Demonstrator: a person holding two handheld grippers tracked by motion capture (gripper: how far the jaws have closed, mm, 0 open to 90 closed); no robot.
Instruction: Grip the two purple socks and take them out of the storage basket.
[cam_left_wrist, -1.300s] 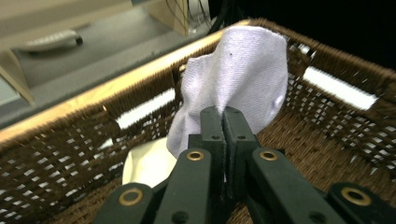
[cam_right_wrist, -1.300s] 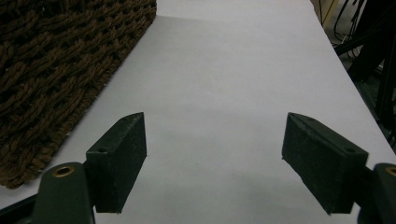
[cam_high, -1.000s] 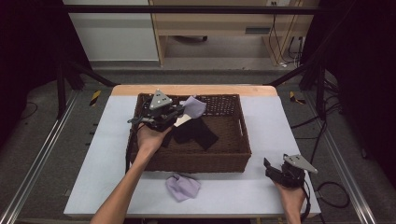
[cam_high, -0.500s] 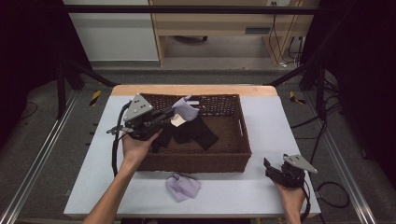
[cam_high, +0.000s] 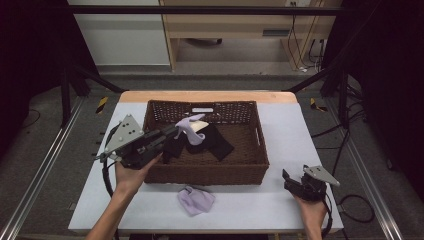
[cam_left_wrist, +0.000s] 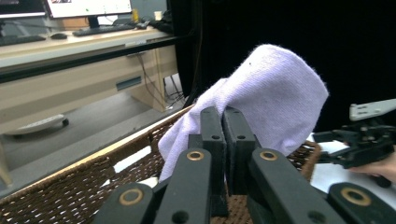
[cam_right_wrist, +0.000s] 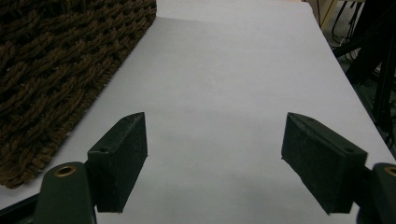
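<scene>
Left gripper (cam_high: 172, 134) further left, fingers clamping one of two lilac cloths (cam_high: 189, 129); right gripper's (cam_right_wrist: 215, 154) apart.

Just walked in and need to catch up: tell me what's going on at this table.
A person is working with a handheld claw in each hand. The left claw is shut on a lavender sock, holding it up over the brown wicker basket, which has dark garments inside. A second lavender sock lies on the white table in front of the basket. The right claw is open and holds nothing, resting low over the table to the right of the basket.
</scene>
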